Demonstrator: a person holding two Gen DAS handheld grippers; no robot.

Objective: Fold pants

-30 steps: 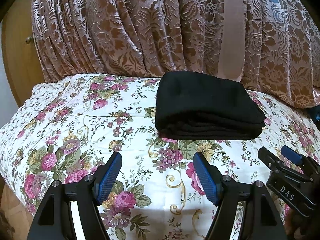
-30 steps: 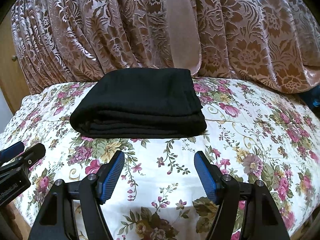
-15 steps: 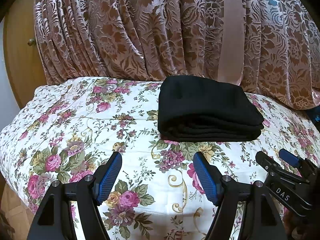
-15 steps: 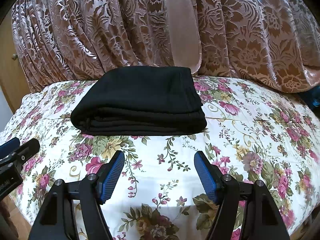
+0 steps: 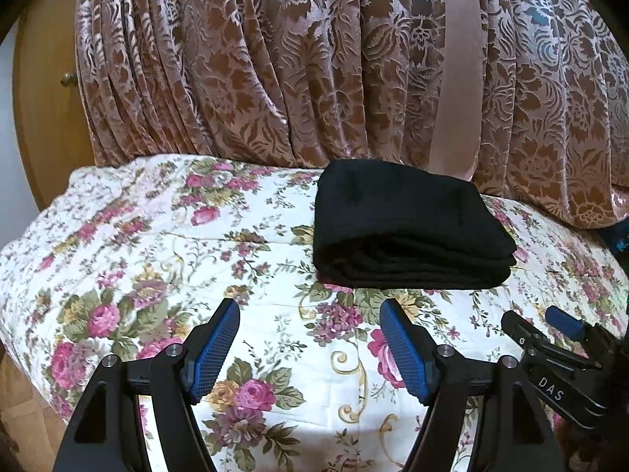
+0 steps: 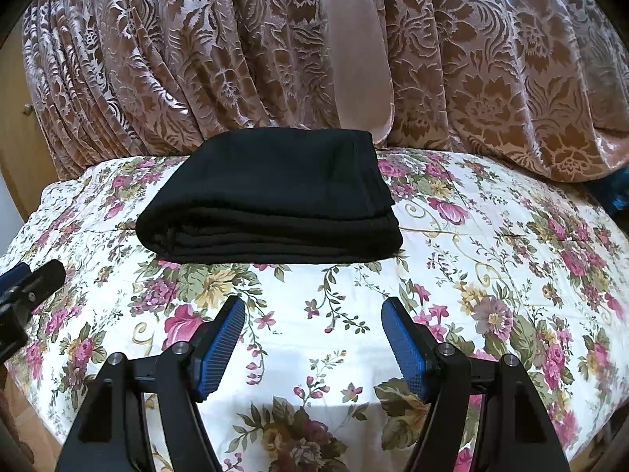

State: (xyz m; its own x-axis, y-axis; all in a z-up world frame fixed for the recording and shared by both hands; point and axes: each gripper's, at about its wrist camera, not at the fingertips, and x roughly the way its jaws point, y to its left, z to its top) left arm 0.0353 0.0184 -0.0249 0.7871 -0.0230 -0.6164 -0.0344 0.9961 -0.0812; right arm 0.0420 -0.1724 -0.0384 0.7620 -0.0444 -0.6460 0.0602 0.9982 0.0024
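Note:
The black pants (image 5: 409, 228) lie folded into a thick rectangular stack on the floral bedspread (image 5: 157, 259), near the curtain. They also show in the right wrist view (image 6: 271, 196). My left gripper (image 5: 310, 334) is open and empty, held above the bedspread in front of the stack and a little left of it. My right gripper (image 6: 314, 330) is open and empty, in front of the stack. Neither touches the pants. The right gripper shows at the right edge of the left wrist view (image 5: 558, 338); the left gripper shows at the left edge of the right wrist view (image 6: 27, 287).
A brown patterned curtain (image 5: 314, 63) hangs behind the bed and drapes onto it at the right. A wooden cabinet with a knob (image 5: 47, 110) stands at the far left. The bed's edge drops off at the lower left and lower right.
Both grippers have drawn back and up a little from the folded pants. The stack has not moved. Both grippers stay open.

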